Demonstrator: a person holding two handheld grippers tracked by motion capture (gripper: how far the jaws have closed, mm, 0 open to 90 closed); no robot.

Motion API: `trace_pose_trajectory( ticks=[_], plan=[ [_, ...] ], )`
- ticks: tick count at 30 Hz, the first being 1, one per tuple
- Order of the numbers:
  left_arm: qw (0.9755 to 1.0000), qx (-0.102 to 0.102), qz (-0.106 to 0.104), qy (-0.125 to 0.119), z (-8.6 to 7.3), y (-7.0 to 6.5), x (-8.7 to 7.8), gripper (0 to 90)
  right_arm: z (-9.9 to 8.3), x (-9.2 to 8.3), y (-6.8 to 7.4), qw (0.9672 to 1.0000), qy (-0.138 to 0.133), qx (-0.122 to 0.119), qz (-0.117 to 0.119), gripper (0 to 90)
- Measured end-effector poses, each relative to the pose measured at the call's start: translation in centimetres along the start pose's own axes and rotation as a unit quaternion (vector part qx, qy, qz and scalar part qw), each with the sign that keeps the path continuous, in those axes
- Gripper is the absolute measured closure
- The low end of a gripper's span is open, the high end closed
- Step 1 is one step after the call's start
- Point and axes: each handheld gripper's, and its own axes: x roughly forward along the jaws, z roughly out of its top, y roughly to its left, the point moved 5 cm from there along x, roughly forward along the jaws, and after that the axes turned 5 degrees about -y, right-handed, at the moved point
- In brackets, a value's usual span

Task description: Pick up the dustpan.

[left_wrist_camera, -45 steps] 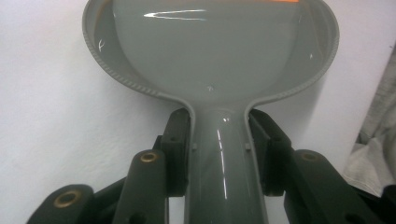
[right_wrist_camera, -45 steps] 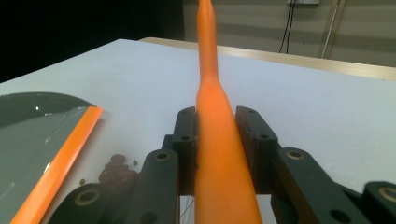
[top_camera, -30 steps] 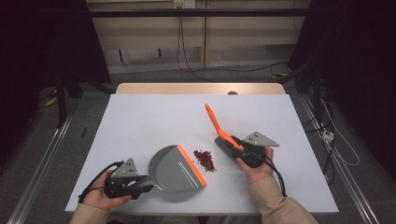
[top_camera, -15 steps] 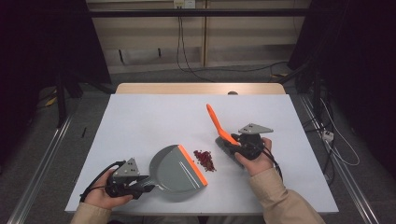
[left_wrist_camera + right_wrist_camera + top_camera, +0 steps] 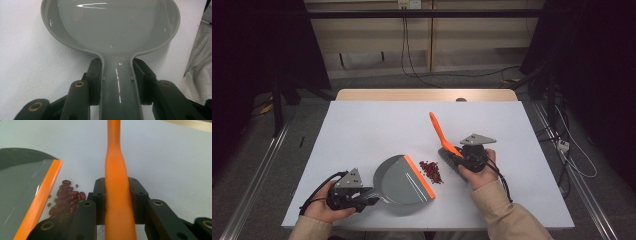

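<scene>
A small heap of dark red beans [image 5: 431, 171] is lying on the white counter [image 5: 377, 125], near the front and a little right of the middle. In the right gripper view the beans [image 5: 65, 199] are sitting just beside the orange lip of the dustpan, with a few tiny greenish bits scattered among them.

The grey dustpan [image 5: 401, 180] is resting flat on the counter just left of the heap, its orange front edge [image 5: 419, 175] facing the beans and running on a slant from far-left to near-right. Its handle is pointing to the near left, where the left claw [image 5: 368, 196] is pinching it; in the left gripper view both black pads are pressing on the sides of the grey handle [image 5: 117, 85], right where it widens into the pan.

Right of the beans, the right claw [image 5: 457, 156] is gripping the orange brush handle [image 5: 441, 132], which is rising on a slant toward the far left. In the right gripper view the orange handle [image 5: 117, 190] is running straight up between the two jaws, with pads pressing on either side; these jaws have just been closing further on it. The brush's dark base [image 5: 447, 155] is sitting low by the counter, just right of the heap
</scene>
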Motion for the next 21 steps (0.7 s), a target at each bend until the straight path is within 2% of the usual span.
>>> trace_pose_trajectory(
  ticks=[7, 13, 15, 16, 17, 21],
  plan=[
    [1.0000, -0.003, -0.003, -0.002, -0.2, 0.2, 0.2, 62.2, 0.2, 0.7, 1.1, 0.9999, -0.013, -0.010, -0.001, 71.4],
    [0.9999, -0.012, -0.007, -0.002, -0.4, 0.2, 0.5, 61.8, 0.3, 0.9, 1.3, 0.9998, -0.019, -0.010, -0.005, 71.4],
    [1.0000, -0.008, -0.001, 0.004, -0.5, 0.2, 0.5, 61.0, 0.3, 0.9, 1.3, 0.9997, -0.022, -0.009, -0.007, 71.4],
    [0.9999, -0.007, -0.007, 0.004, -0.5, 0.2, 0.5, 60.9, 0.2, 0.9, 1.4, 0.9996, -0.023, -0.011, -0.008, 71.4],
    [1.0000, -0.008, -0.003, 0.003, -0.5, 0.2, 0.6, 60.8, 0.2, 1.0, 1.5, 0.9995, -0.026, -0.012, -0.010, 71.3],
    [0.9999, -0.010, -0.009, 0.001, -0.5, 0.1, 0.5, 59.5, 0.2, 1.1, 2.1, 0.9994, -0.027, -0.018, -0.008, 71.4]
  ],
)
